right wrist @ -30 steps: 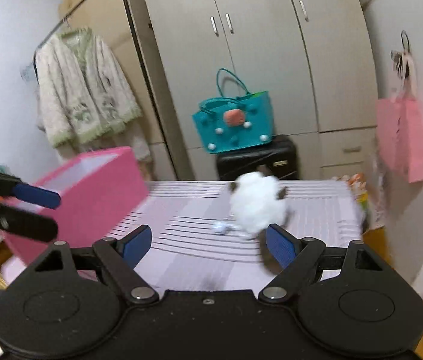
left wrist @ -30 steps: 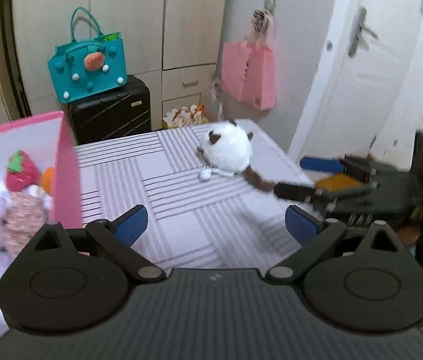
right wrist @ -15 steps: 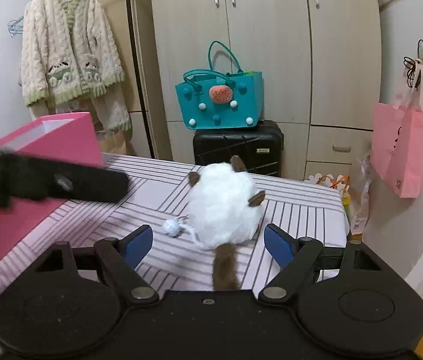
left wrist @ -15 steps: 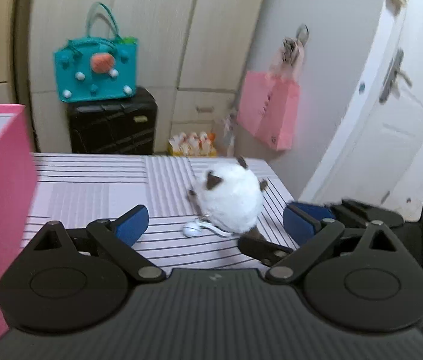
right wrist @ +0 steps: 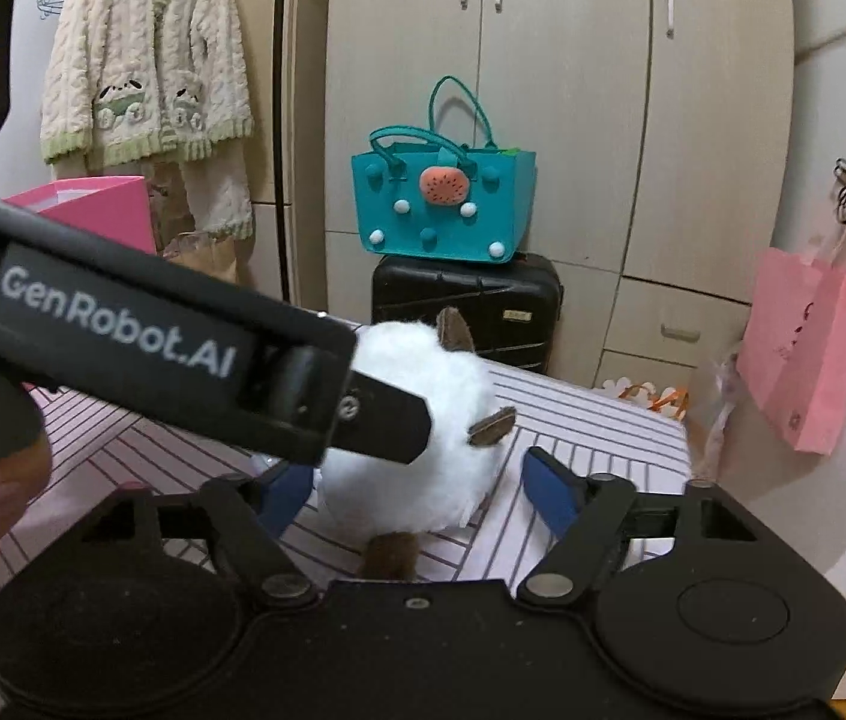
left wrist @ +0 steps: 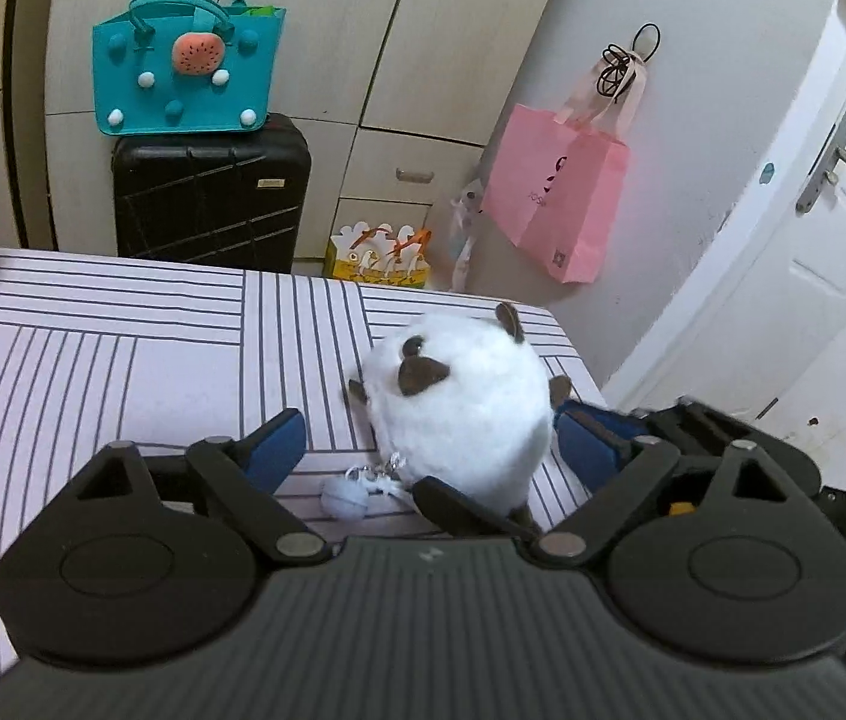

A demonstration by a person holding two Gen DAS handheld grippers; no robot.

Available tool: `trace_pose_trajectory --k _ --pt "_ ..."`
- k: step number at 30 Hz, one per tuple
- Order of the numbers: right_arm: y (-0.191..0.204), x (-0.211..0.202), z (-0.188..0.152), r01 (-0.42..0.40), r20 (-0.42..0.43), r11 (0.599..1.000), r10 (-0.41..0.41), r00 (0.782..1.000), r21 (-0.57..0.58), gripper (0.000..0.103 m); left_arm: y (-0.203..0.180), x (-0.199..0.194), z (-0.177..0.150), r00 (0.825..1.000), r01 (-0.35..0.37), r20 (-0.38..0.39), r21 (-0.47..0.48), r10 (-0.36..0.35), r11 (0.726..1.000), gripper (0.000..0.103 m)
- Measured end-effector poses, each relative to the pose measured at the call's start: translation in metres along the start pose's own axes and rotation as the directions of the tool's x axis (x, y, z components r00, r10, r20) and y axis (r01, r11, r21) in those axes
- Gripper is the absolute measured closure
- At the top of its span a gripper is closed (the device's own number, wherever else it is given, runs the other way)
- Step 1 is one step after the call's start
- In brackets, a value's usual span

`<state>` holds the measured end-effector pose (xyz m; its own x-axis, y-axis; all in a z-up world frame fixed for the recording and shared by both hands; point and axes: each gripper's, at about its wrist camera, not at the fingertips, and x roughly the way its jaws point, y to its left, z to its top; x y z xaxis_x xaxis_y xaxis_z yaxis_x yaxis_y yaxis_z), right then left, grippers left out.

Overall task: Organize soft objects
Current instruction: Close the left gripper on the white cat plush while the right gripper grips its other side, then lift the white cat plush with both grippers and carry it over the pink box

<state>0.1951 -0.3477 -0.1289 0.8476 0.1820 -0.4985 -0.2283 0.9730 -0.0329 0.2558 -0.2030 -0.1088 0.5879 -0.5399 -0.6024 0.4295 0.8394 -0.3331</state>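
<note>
A round white plush cat with brown ears and tail lies near the right edge of the striped table; a small white pompom on a cord lies beside it. My left gripper is open, its blue pads on either side of the plush. My right gripper is also open and straddles the same plush from another side. In the right wrist view the left gripper's body crosses in front of the plush. A pink bin stands at the table's left.
A teal felt bag sits on a black suitcase behind the table. A pink paper bag hangs on the wall to the right, near a white door. A cream cardigan hangs at the left.
Both grippers have moved in toward the plush cat, and now each straddles it. The pink bin has slid almost out of the left wrist view.
</note>
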Motion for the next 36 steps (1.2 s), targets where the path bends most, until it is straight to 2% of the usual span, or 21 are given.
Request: trace_pose_trajectory --k 3,7,10,11,13,20,25,30,36 --pt "-0.001 0.001 -0.002 -0.018 0.005 1.000 0.018 1.000 0.005 0.039 0.003 0.006 0.000 1.000 0.013 0.003 -0.003 -0.013 1.000 0.024" --pt "-0.002 -0.002 -0.003 -0.029 0.008 0.999 0.029 1.000 0.036 0.042 0.008 0.013 0.000 0.998 0.060 -0.003 -0.038 -0.060 0.997 0.027" --pt "0.002 0.000 -0.003 -0.022 0.003 0.999 0.022 1.000 0.039 0.044 0.008 0.020 -0.001 0.999 0.049 -0.018 -0.053 -0.050 0.997 0.041" --pt "0.003 0.000 -0.003 -0.021 0.003 0.999 0.021 1.000 0.039 0.044 0.008 0.021 -0.002 0.998 0.058 -0.020 -0.055 -0.059 0.997 0.042" --pt "0.004 -0.002 -0.003 -0.019 0.004 0.999 0.019 1.000 0.042 0.044 0.007 0.023 -0.004 0.996 0.084 -0.031 -0.054 -0.086 0.995 0.043" --pt "0.015 -0.018 -0.003 -0.021 0.002 0.998 0.021 1.000 0.051 0.044 0.003 0.010 -0.008 0.996 0.079 -0.034 -0.034 -0.081 0.996 0.043" --pt "0.030 -0.034 -0.005 -0.027 -0.011 0.996 0.028 1.000 0.081 0.044 0.000 -0.009 -0.014 0.996 0.080 -0.046 -0.006 -0.080 0.997 0.043" --pt "0.048 -0.053 -0.010 -0.018 -0.021 0.995 0.020 1.000 0.097 0.044 -0.005 -0.028 -0.022 0.995 0.051 -0.087 0.052 -0.047 0.997 0.043" --pt "0.070 -0.080 -0.014 -0.027 -0.023 0.992 0.030 0.999 0.123 0.044 -0.005 -0.061 -0.034 0.993 0.063 -0.108 0.079 -0.054 0.995 0.043"
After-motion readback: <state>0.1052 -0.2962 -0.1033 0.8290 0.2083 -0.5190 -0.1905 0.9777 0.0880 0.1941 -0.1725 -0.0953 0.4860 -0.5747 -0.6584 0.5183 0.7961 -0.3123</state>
